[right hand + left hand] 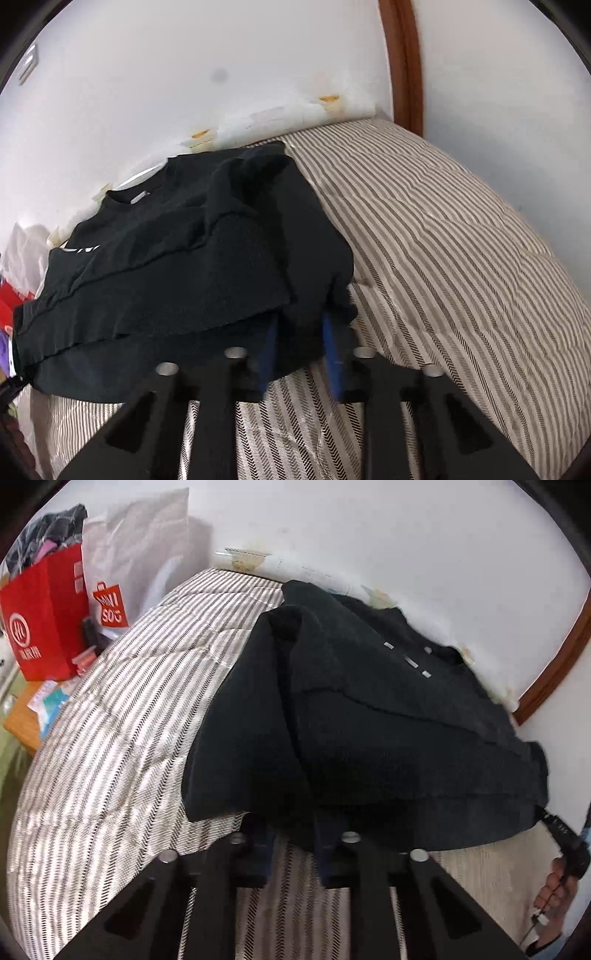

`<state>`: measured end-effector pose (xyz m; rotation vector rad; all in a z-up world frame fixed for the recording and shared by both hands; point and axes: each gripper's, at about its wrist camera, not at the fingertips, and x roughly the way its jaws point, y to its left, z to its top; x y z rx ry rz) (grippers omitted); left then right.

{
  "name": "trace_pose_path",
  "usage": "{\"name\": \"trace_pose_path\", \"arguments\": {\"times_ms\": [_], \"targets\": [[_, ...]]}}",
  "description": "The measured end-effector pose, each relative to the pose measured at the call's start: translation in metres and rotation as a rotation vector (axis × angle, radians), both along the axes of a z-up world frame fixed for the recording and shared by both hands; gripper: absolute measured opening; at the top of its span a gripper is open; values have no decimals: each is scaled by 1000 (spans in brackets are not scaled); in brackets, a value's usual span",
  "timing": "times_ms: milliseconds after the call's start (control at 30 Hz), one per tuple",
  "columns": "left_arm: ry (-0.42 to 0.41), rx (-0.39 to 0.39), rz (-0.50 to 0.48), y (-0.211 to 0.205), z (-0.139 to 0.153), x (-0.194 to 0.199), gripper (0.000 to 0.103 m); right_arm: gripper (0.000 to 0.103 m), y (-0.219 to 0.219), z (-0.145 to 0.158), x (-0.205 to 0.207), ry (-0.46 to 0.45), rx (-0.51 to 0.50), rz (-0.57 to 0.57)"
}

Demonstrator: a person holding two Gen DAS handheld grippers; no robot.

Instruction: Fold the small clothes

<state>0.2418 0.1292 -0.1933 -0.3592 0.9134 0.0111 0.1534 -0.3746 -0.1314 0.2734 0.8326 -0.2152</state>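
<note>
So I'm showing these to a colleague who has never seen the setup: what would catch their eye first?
The black garment, partly folded, lies on the striped bedcover against the white wall. Both the left gripper and the right gripper reach under its near hem, jaws apart, fingertips hidden by cloth. Next comes the red shopping bag, stuffed with clothes, at the far left beside the bed.

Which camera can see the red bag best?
The left wrist view. The red bag stands whole at the far left beside the bed, its white logo clear and dark clothes poking out the top. The right wrist view catches only a blurry red patch at its left edge.
</note>
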Motion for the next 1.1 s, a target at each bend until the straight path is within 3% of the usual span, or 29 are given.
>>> {"name": "trace_pose_path", "arguments": {"times_ms": [500, 733, 933, 1067, 1100], "targets": [[-18, -76, -47, 5, 15, -69, 12, 10, 3, 30, -51, -45, 19, 16], [-4, -32, -92, -8, 21, -111, 12, 10, 2, 29, -97, -32, 5, 21], [8, 35, -97, -15, 20, -120, 16, 12, -5, 24, -120, 11, 19, 9], [19, 50, -106, -17, 23, -125, 22, 15, -4, 46, -139, -21, 0, -9], [23, 46, -115, -17, 23, -127, 22, 22, -1, 52, -141, -35, -11, 10]]}}
